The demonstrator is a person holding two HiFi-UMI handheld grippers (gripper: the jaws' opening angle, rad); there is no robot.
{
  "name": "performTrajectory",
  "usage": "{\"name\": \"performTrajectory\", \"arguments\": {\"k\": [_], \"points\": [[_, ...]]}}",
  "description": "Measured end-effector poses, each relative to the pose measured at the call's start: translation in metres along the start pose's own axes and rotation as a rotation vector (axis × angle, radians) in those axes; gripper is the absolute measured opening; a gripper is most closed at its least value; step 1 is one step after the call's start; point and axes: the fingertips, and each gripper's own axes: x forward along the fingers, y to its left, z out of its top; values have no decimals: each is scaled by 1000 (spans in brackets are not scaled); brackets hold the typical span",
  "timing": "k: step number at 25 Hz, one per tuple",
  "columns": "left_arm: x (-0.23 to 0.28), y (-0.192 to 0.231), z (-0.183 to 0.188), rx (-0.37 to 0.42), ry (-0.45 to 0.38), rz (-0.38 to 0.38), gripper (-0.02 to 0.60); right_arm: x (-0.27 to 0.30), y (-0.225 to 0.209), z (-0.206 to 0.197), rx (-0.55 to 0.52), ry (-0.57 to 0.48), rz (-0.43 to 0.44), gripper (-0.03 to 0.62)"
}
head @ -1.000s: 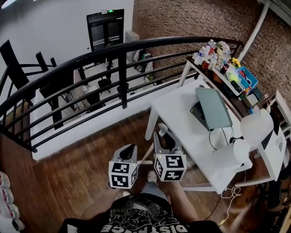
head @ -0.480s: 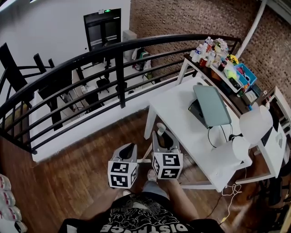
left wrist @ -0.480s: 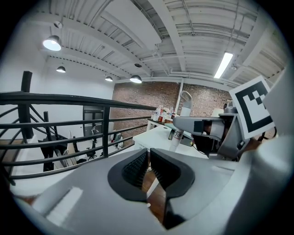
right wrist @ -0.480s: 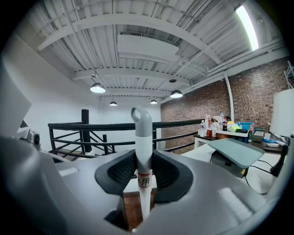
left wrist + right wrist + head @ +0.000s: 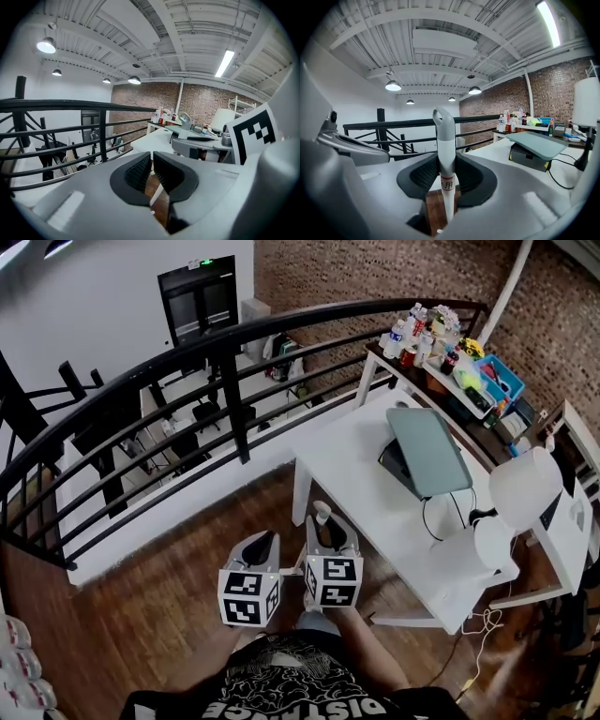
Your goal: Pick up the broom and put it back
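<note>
The broom (image 5: 445,140) stands upright in the right gripper (image 5: 446,165). Its white shaft runs straight up between the two dark pads, and the grey cap with a hanging loop rises clear above them. A small label ringed by red bands sits on the shaft just at pad height. The jaws are held partly apart, closed on the shaft from both sides. The lower shaft drops out of sight behind the gripper body, and no view shows the brush end.

The left gripper (image 5: 152,161) has its jaws drawn almost together, leaving only a thin slit with nothing held in it. Through the slit show the wooden floor (image 5: 159,606) and a thin white bar that I cannot identify.

In the head view the two grippers sit side by side in front of the person, with the broom's cap (image 5: 322,513) just beside the near corner leg of the white table (image 5: 366,484). The black railing (image 5: 234,338) curves beyond.

Against the frame a second earlier, the two marker cubes stand closer together and the cap shows lower against the table leg. The right gripper's hold on the shaft looks unchanged.
</note>
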Motion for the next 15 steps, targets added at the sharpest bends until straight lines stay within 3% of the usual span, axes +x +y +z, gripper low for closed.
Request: {"name": "performTrajectory", "arguments": {"k": [15], "points": [[47,-27,11,40,39,-41,23,25,-43,-36,89,55,-37,101]]}}
